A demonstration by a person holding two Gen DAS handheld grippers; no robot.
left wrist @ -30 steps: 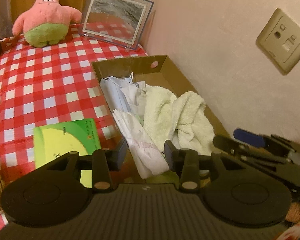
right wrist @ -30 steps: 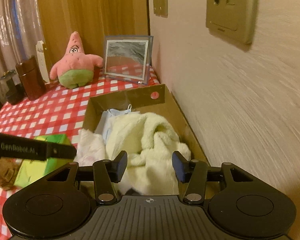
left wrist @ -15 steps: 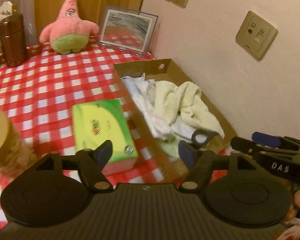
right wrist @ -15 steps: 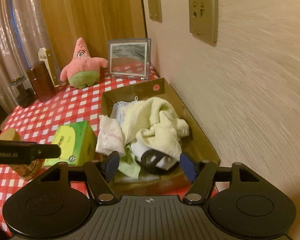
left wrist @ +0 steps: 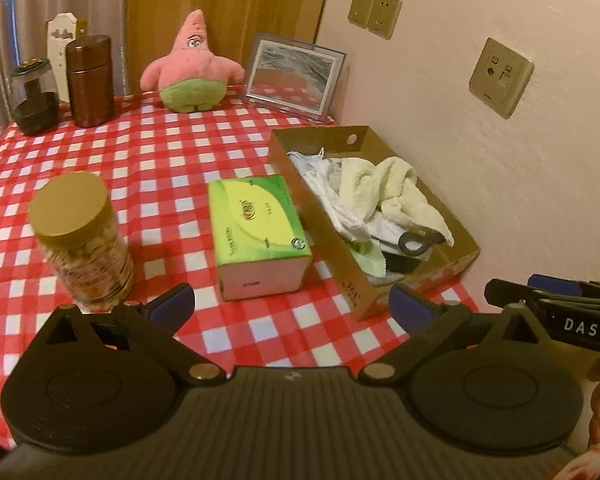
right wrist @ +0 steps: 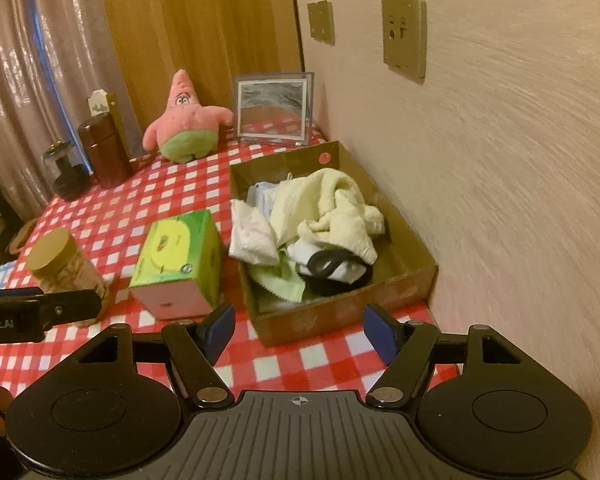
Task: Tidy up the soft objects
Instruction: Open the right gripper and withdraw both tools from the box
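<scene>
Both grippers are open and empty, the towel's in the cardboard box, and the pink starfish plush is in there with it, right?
Not quite. The pink starfish plush sits outside the cardboard box, on the tablecloth by the curtain, per the right wrist view. The rest holds.

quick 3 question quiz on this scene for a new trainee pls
1. True or false: the pink star plush lies inside the cardboard box.
2. Which lies on top of the pile in the box: A) pale yellow towel, B) green tissue box, C) jar?
3. Fill in: both grippers' jaws are ____ with nothing between them.

Key: 1 false; 2 A; 3 open
</scene>
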